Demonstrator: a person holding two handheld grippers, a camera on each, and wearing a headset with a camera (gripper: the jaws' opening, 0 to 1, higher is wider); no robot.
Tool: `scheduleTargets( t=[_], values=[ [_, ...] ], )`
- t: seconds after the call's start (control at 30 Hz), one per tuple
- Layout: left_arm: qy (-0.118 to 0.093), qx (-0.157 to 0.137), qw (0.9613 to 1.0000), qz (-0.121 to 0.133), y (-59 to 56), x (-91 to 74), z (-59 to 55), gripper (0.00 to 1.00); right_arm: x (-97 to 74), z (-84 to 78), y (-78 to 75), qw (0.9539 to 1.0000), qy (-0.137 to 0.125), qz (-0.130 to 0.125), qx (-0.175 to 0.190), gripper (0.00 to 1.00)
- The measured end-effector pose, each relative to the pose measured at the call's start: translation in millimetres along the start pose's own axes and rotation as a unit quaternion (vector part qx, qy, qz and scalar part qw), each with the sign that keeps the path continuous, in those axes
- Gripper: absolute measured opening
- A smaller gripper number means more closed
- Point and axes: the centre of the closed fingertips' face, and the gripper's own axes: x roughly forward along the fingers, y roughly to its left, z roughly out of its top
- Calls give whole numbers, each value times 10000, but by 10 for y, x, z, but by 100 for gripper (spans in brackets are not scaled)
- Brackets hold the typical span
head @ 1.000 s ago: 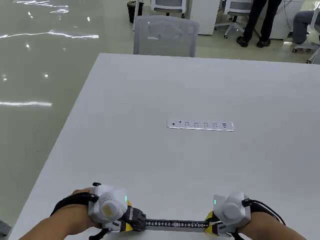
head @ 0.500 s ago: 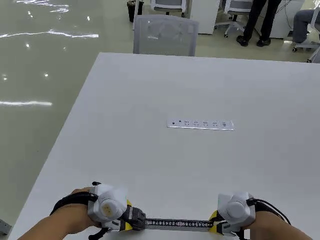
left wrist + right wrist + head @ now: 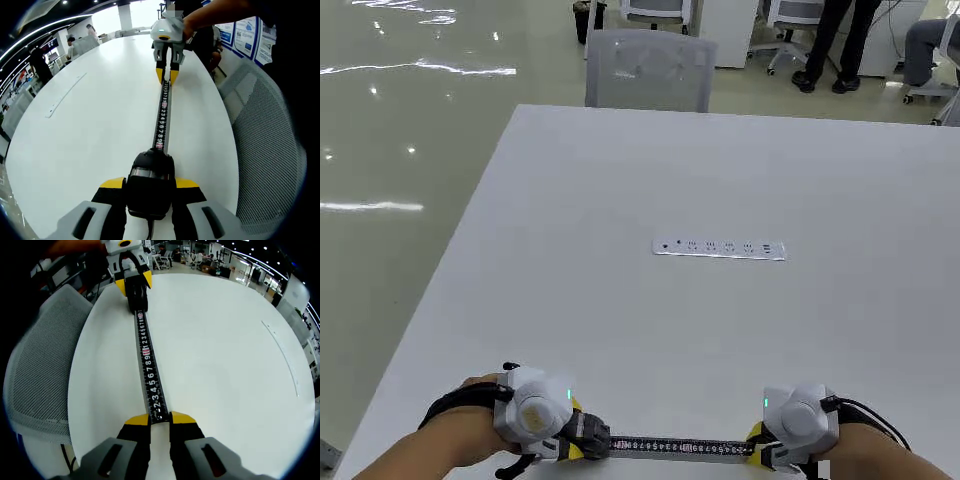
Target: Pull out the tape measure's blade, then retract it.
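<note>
Stretching along the near edge of the table [image 3: 720, 170], the blade [image 3: 680, 447] runs straight between the two grippers, numbers facing up. On the left, the left gripper [image 3: 578, 443] has its jaws pinching the black tape measure [image 3: 150, 180] by its sides. On the right, the right gripper [image 3: 160, 418] has its jaws pressed together on the blade's tip. Whether the blade rests on the table or hangs just above it cannot be told. A power strip [image 3: 718, 248] lies farther out, well apart, and a grey chair [image 3: 650, 70] stands at the far edge.
</note>
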Motion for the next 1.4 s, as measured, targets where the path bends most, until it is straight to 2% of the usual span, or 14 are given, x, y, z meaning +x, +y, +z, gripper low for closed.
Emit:
scheduleTargets(
  t=[0.47, 0.73, 1.4],
  values=[
    [-16, 4, 10000, -10, 1, 0, -1, 31, -71, -119, -33, 10000, 27, -62, 27, 12],
    [-25, 8, 10000, -3, 3, 8, 1, 31, -79, -105, -21, 10000, 14, -71, -19, 12],
    [-62, 19, 10000, 8, 7, 15, 9, 32, -58, -100, 8, 9999, -6, -56, 132, 15]
  ],
)
